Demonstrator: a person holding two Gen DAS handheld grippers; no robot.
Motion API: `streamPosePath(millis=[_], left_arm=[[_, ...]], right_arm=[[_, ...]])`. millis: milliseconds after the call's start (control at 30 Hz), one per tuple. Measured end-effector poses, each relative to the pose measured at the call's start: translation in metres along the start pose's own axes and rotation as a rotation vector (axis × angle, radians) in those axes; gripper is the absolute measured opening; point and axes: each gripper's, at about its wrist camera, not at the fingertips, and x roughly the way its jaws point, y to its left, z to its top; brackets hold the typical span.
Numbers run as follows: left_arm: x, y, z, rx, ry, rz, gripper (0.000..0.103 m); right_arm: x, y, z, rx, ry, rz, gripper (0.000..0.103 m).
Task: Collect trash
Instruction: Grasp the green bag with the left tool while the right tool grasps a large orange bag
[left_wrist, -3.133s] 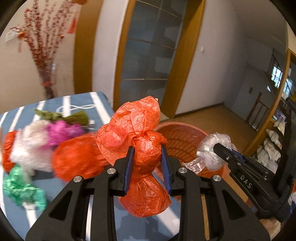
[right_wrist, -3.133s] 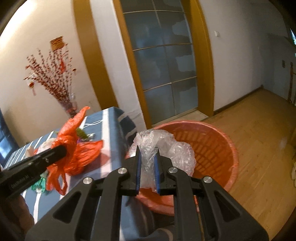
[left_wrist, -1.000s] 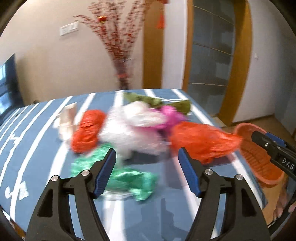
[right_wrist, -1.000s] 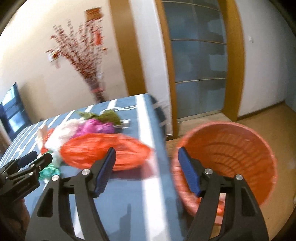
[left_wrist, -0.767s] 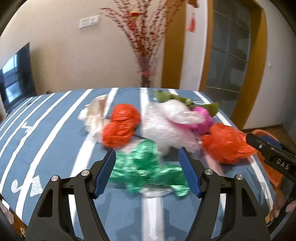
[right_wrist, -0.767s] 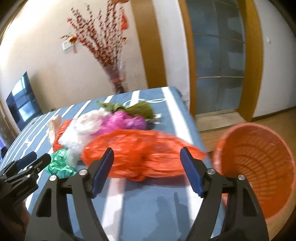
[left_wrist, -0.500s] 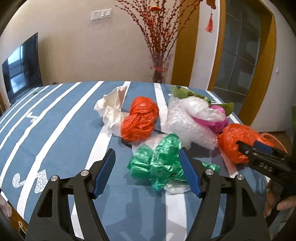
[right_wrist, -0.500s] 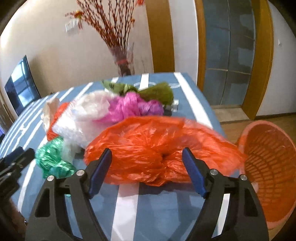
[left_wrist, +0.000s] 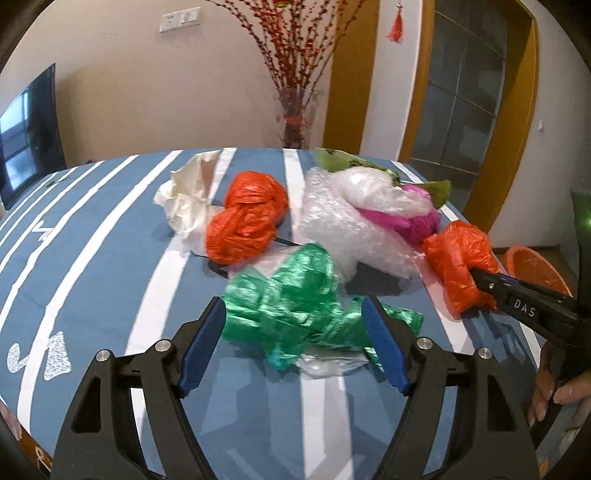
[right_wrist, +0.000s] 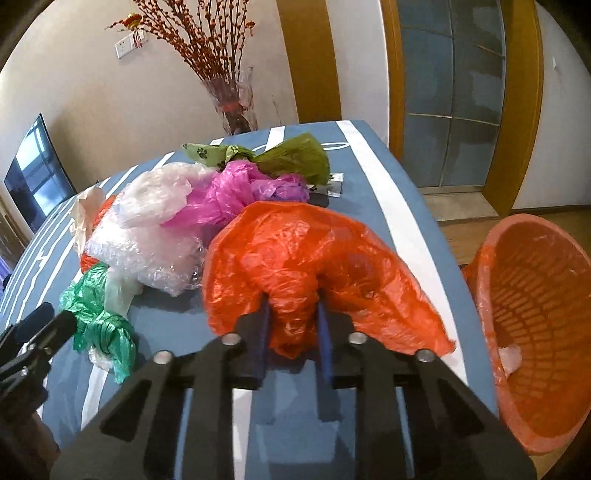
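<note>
Crumpled plastic bags lie in a heap on the blue striped table (left_wrist: 110, 266). My left gripper (left_wrist: 291, 328) is open, its jaws on either side of a green bag (left_wrist: 295, 302). My right gripper (right_wrist: 291, 325) is shut on a large orange bag (right_wrist: 295, 258), which still rests on the table; it also shows in the left wrist view (left_wrist: 461, 266). An orange mesh basket (right_wrist: 535, 295) stands off the table's right edge with a few scraps inside.
More trash on the table: a second orange bag (left_wrist: 247, 218), white paper (left_wrist: 184, 199), bubble wrap (left_wrist: 343, 229), a pink bag (right_wrist: 229, 195) and a green leafy bag (right_wrist: 295, 155). A vase of red branches (right_wrist: 232, 99) stands at the far edge.
Both grippers dropped their earlier bags in the basket and swung back over the table. The left moved in around the green bag. The right closed on the large orange bag.
</note>
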Motion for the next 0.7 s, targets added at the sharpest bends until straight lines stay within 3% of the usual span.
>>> streamPosePath(millis=[233,433,567,700], left_arm=[[0.001,-0.022,0.003,0.051,-0.016,-0.017,0.075],[0.031,-0.035,-0.006,0.108,0.080,0.004,0.068],[0.033,-0.033,-0.007,0.100,0.094,-0.005,0.050],[0.031,-0.031,-0.006,0.087,0.088,-0.015,0.039]], right_arm=[[-0.013,-0.011,-0.007,0.016,-0.007,0.001,0.016],[-0.017,-0.016,-0.010,0.023,-0.004,0.001,0.016],[-0.018,-0.018,-0.011,0.028,-0.004,0.002,0.016],[-0.021,-0.021,-0.012,0.033,-0.007,0.001,0.016]])
